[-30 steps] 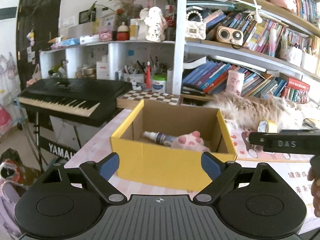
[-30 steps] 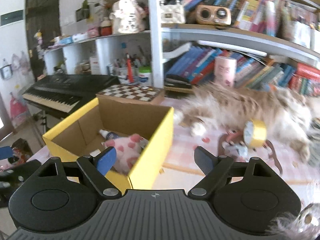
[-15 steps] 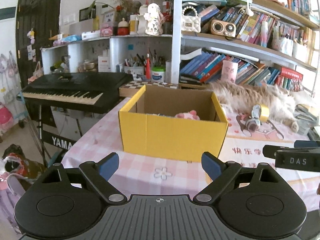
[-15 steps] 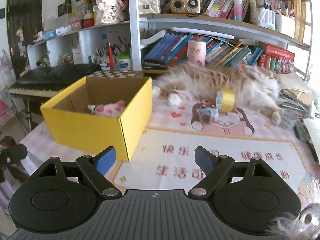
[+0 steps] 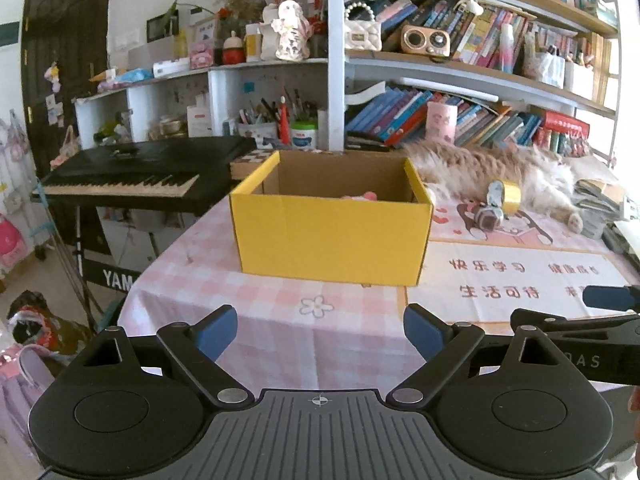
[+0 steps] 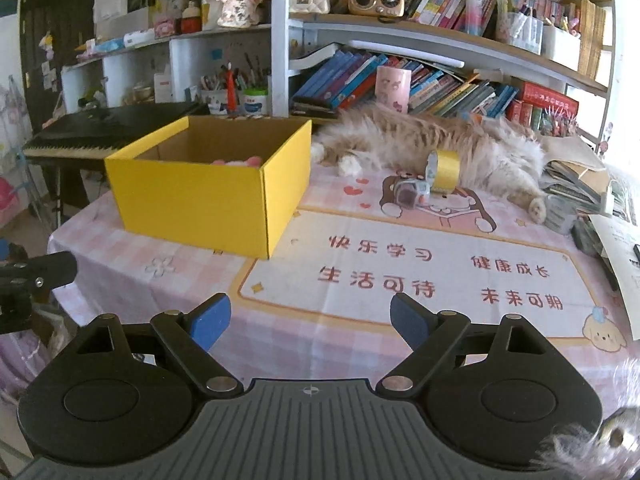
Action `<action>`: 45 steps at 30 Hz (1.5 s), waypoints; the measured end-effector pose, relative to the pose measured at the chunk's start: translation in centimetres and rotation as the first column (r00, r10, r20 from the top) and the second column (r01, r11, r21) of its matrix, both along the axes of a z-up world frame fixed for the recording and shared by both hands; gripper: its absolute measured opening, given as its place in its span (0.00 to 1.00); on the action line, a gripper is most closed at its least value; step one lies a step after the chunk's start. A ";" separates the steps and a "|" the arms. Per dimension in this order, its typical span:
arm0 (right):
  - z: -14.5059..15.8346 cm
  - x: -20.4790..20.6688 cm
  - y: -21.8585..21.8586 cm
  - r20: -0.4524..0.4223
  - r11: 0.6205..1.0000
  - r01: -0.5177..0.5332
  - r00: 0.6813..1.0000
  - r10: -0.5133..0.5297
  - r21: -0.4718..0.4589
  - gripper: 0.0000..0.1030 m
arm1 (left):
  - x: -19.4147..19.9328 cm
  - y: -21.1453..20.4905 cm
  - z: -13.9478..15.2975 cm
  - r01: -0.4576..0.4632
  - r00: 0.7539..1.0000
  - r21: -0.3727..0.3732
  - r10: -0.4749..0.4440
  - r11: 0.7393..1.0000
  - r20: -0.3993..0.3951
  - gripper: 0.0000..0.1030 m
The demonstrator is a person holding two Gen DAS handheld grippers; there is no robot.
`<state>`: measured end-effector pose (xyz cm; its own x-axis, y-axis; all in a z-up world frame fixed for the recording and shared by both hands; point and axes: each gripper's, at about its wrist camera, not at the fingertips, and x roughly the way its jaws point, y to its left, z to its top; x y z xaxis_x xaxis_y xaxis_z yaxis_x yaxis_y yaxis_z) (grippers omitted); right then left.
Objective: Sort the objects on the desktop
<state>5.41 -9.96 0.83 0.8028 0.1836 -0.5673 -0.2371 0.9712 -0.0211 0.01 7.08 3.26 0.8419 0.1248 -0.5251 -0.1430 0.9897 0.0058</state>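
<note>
A yellow cardboard box (image 5: 332, 236) (image 6: 192, 204) stands on the pink checked tablecloth (image 5: 260, 300). A pink plush toy (image 5: 362, 196) (image 6: 238, 161) peeks over its rim. A yellow tape roll (image 5: 506, 193) (image 6: 444, 170) and a small clear-wrapped object (image 5: 486, 217) (image 6: 410, 193) lie beyond the box, beside a sleeping cat (image 6: 432, 144). My left gripper (image 5: 320, 334) is open and empty, back from the box near the table's front edge. My right gripper (image 6: 310, 320) is open and empty over the printed mat (image 6: 420, 276).
A black keyboard (image 5: 132, 172) stands left of the table. Bookshelves (image 6: 440, 40) fill the back. Papers and books (image 6: 580, 184) pile at the right edge. The other gripper shows at the right of the left wrist view (image 5: 580, 340).
Both grippers have pulled back and away from the box, toward the table's front edge. Both stay open and empty. The box and its contents have not moved.
</note>
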 end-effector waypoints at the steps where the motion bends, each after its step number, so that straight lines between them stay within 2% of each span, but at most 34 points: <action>1: 0.0 -0.2 0.1 0.001 1.000 -0.004 1.000 0.004 -0.007 0.83 | 0.0 -0.1 -0.1 0.004 1.000 -0.003 -0.004 1.000 -0.003 0.90; 12: -0.4 -1.5 -1.3 -0.016 0.998 0.043 0.999 -0.044 -0.046 0.85 | 0.6 -2.2 -0.9 0.112 0.993 -0.023 -0.112 0.993 -0.028 0.90; 24: -1.1 -1.8 -4.7 -0.054 0.982 0.188 0.980 -0.190 -0.035 0.87 | 2.1 -5.8 -1.4 0.276 0.960 -0.002 -0.275 0.961 -0.053 0.91; 36: -1.5 -1.1 -8.3 -0.085 0.959 0.279 0.956 -0.282 -0.044 0.87 | 4.5 -9.6 -1.9 0.370 0.925 -0.008 -0.369 0.929 -0.088 0.91; 45: -2.2 0.9 -10.5 -0.118 0.953 0.301 0.946 -0.303 -0.034 0.87 | 6.7 -11.8 -2.2 0.395 0.913 0.007 -0.392 0.919 -0.117 0.91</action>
<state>6.35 -20.51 -1.33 0.7451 -0.0665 -0.6637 0.0657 0.9975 -0.0262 6.75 -4.69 1.11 0.7625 -0.1874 -0.6192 0.2610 0.9649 0.0293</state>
